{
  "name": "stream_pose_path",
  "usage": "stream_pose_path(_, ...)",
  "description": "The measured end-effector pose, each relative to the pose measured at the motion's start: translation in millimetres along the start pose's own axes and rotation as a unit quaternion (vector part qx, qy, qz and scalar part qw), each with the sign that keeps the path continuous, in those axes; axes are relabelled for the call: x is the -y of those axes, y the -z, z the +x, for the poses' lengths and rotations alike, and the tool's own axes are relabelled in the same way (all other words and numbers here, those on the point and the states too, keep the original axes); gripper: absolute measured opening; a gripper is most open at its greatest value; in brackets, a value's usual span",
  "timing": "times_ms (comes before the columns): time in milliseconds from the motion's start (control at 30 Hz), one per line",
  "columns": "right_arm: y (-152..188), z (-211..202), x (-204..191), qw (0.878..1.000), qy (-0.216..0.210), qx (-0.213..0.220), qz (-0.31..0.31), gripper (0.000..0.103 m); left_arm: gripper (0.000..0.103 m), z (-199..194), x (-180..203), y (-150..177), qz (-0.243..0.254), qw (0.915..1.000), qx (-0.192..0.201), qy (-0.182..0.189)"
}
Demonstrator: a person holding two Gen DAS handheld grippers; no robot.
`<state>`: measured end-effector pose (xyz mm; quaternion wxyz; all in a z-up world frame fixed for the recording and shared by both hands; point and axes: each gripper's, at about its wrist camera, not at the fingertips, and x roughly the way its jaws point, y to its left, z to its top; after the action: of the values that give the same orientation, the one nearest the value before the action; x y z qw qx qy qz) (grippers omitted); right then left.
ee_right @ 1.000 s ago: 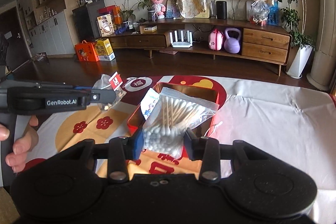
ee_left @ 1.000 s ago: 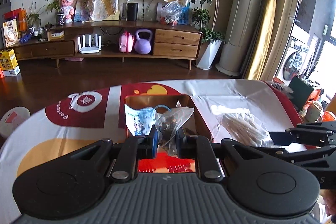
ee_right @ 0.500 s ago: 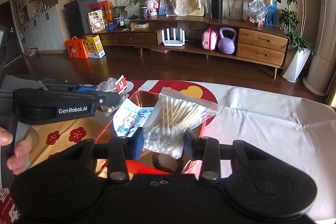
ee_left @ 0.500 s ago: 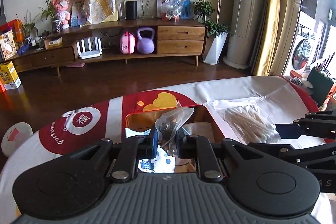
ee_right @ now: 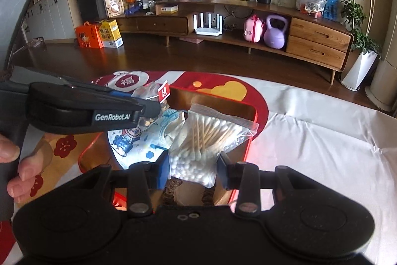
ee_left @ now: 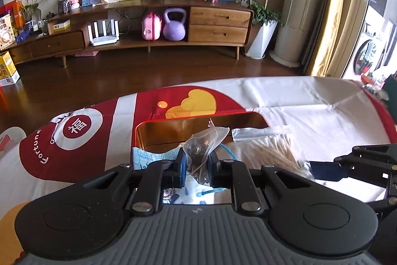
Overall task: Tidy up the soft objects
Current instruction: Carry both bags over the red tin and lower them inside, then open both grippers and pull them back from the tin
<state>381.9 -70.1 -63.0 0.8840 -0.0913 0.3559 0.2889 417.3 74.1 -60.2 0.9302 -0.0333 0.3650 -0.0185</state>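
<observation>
My left gripper [ee_left: 196, 167] is shut on a small clear bag of dark bits [ee_left: 204, 148], held over the open red tin [ee_left: 198, 123] with gold inner walls. From the right wrist view the same left gripper [ee_right: 153, 111] comes in from the left, the small bag [ee_right: 148, 101] with its red tag hanging at its tip. My right gripper [ee_right: 193, 169] is shut on a clear zip bag of cotton swabs [ee_right: 203, 140], also above the tin [ee_right: 253, 116]. Inside the tin lies a printed child's face mask [ee_right: 139, 140]. The swab bag [ee_left: 268, 148] shows at right in the left wrist view.
The tin rests on a table under a red, white and yellow cloth [ee_left: 310, 111]. A hand [ee_right: 17, 165] grips the left tool's handle at the left edge. Beyond the table are wooden floor and a long TV cabinet [ee_left: 148, 29].
Both grippers have moved forward and down with their bags, ending closer over the tin. The tin and the mask in it now look larger and nearer. Neither grip has changed.
</observation>
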Motion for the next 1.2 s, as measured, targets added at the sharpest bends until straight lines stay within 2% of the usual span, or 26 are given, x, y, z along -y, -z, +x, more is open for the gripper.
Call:
stream_pose_path(367, 7.4, 23.7, -7.2, 1.000, 0.004, -0.023, -0.012, 0.039, 0.016, 32.1, -2.6, 7.5, 0.006, 0.9997, -0.024, 0.001)
stream_pose_path(667, 10.6, 27.7, -9.2, 0.999, 0.013, -0.028, -0.008, 0.040, 0.016, 46.8, -4.5, 16.1, 0.008, 0.9989, -0.046, -0.001)
stream_pose_path(1000, 9.4, 24.4, -12.0, 0.999, 0.022, -0.030, -0.013, 0.043, 0.017, 42.6, -3.5, 18.6, 0.000, 0.9984, -0.056, 0.002)
stream_pose_path(1100, 8.9, 19.9, -12.8, 0.999, 0.020, -0.028, -0.014, 0.046, 0.018, 39.3, -2.9, 18.6, -0.001, 0.9982, -0.060, 0.006)
stream_pose_path(1200, 9.0, 15.3, -14.3, 0.999, 0.020, -0.026, -0.018, 0.055, 0.023, 33.2, -0.9, 18.4, 0.001, 0.9983, -0.058, 0.006)
